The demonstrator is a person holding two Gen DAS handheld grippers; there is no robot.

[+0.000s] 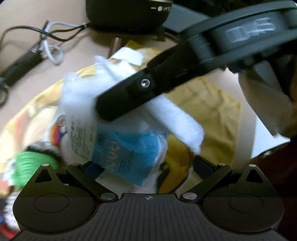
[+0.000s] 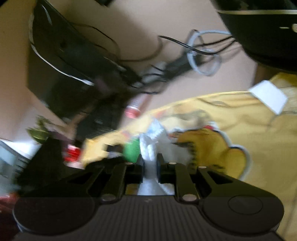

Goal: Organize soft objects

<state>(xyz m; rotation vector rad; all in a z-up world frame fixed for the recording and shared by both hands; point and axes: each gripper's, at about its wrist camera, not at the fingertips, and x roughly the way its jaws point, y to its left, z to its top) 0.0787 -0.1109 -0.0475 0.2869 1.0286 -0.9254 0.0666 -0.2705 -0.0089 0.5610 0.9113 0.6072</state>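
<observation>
Tongs on the right [image 2: 150, 167] stand narrow, pinching the white plastic of a soft packet [image 2: 151, 148] between the pads; in the left wrist view the same right tongs [image 1: 105, 109] reach in from the far right and bear on the packet's upper part. Left tongs [image 1: 148, 166] stand wide, one finger [image 1: 202, 166] on each side of the packet's near end, no pad visibly pressing on it. Judgement: the right tongs carry the packet clear of the heap while the left tongs wait beneath to take or steady it.

Packet [image 1: 118, 129] is crumpled white film with a blue printed panel and fine text, slack and folded, hanging over a yellow cloth with a cartoon print [image 1: 207, 103]. Green soft item [image 1: 35, 161] lies near left, blurred. Cloth is spread on a tan surface [image 1: 78, 53]; far off lie cables [image 1: 52, 50] and a dark rounded appliance [image 1: 128, 14].
</observation>
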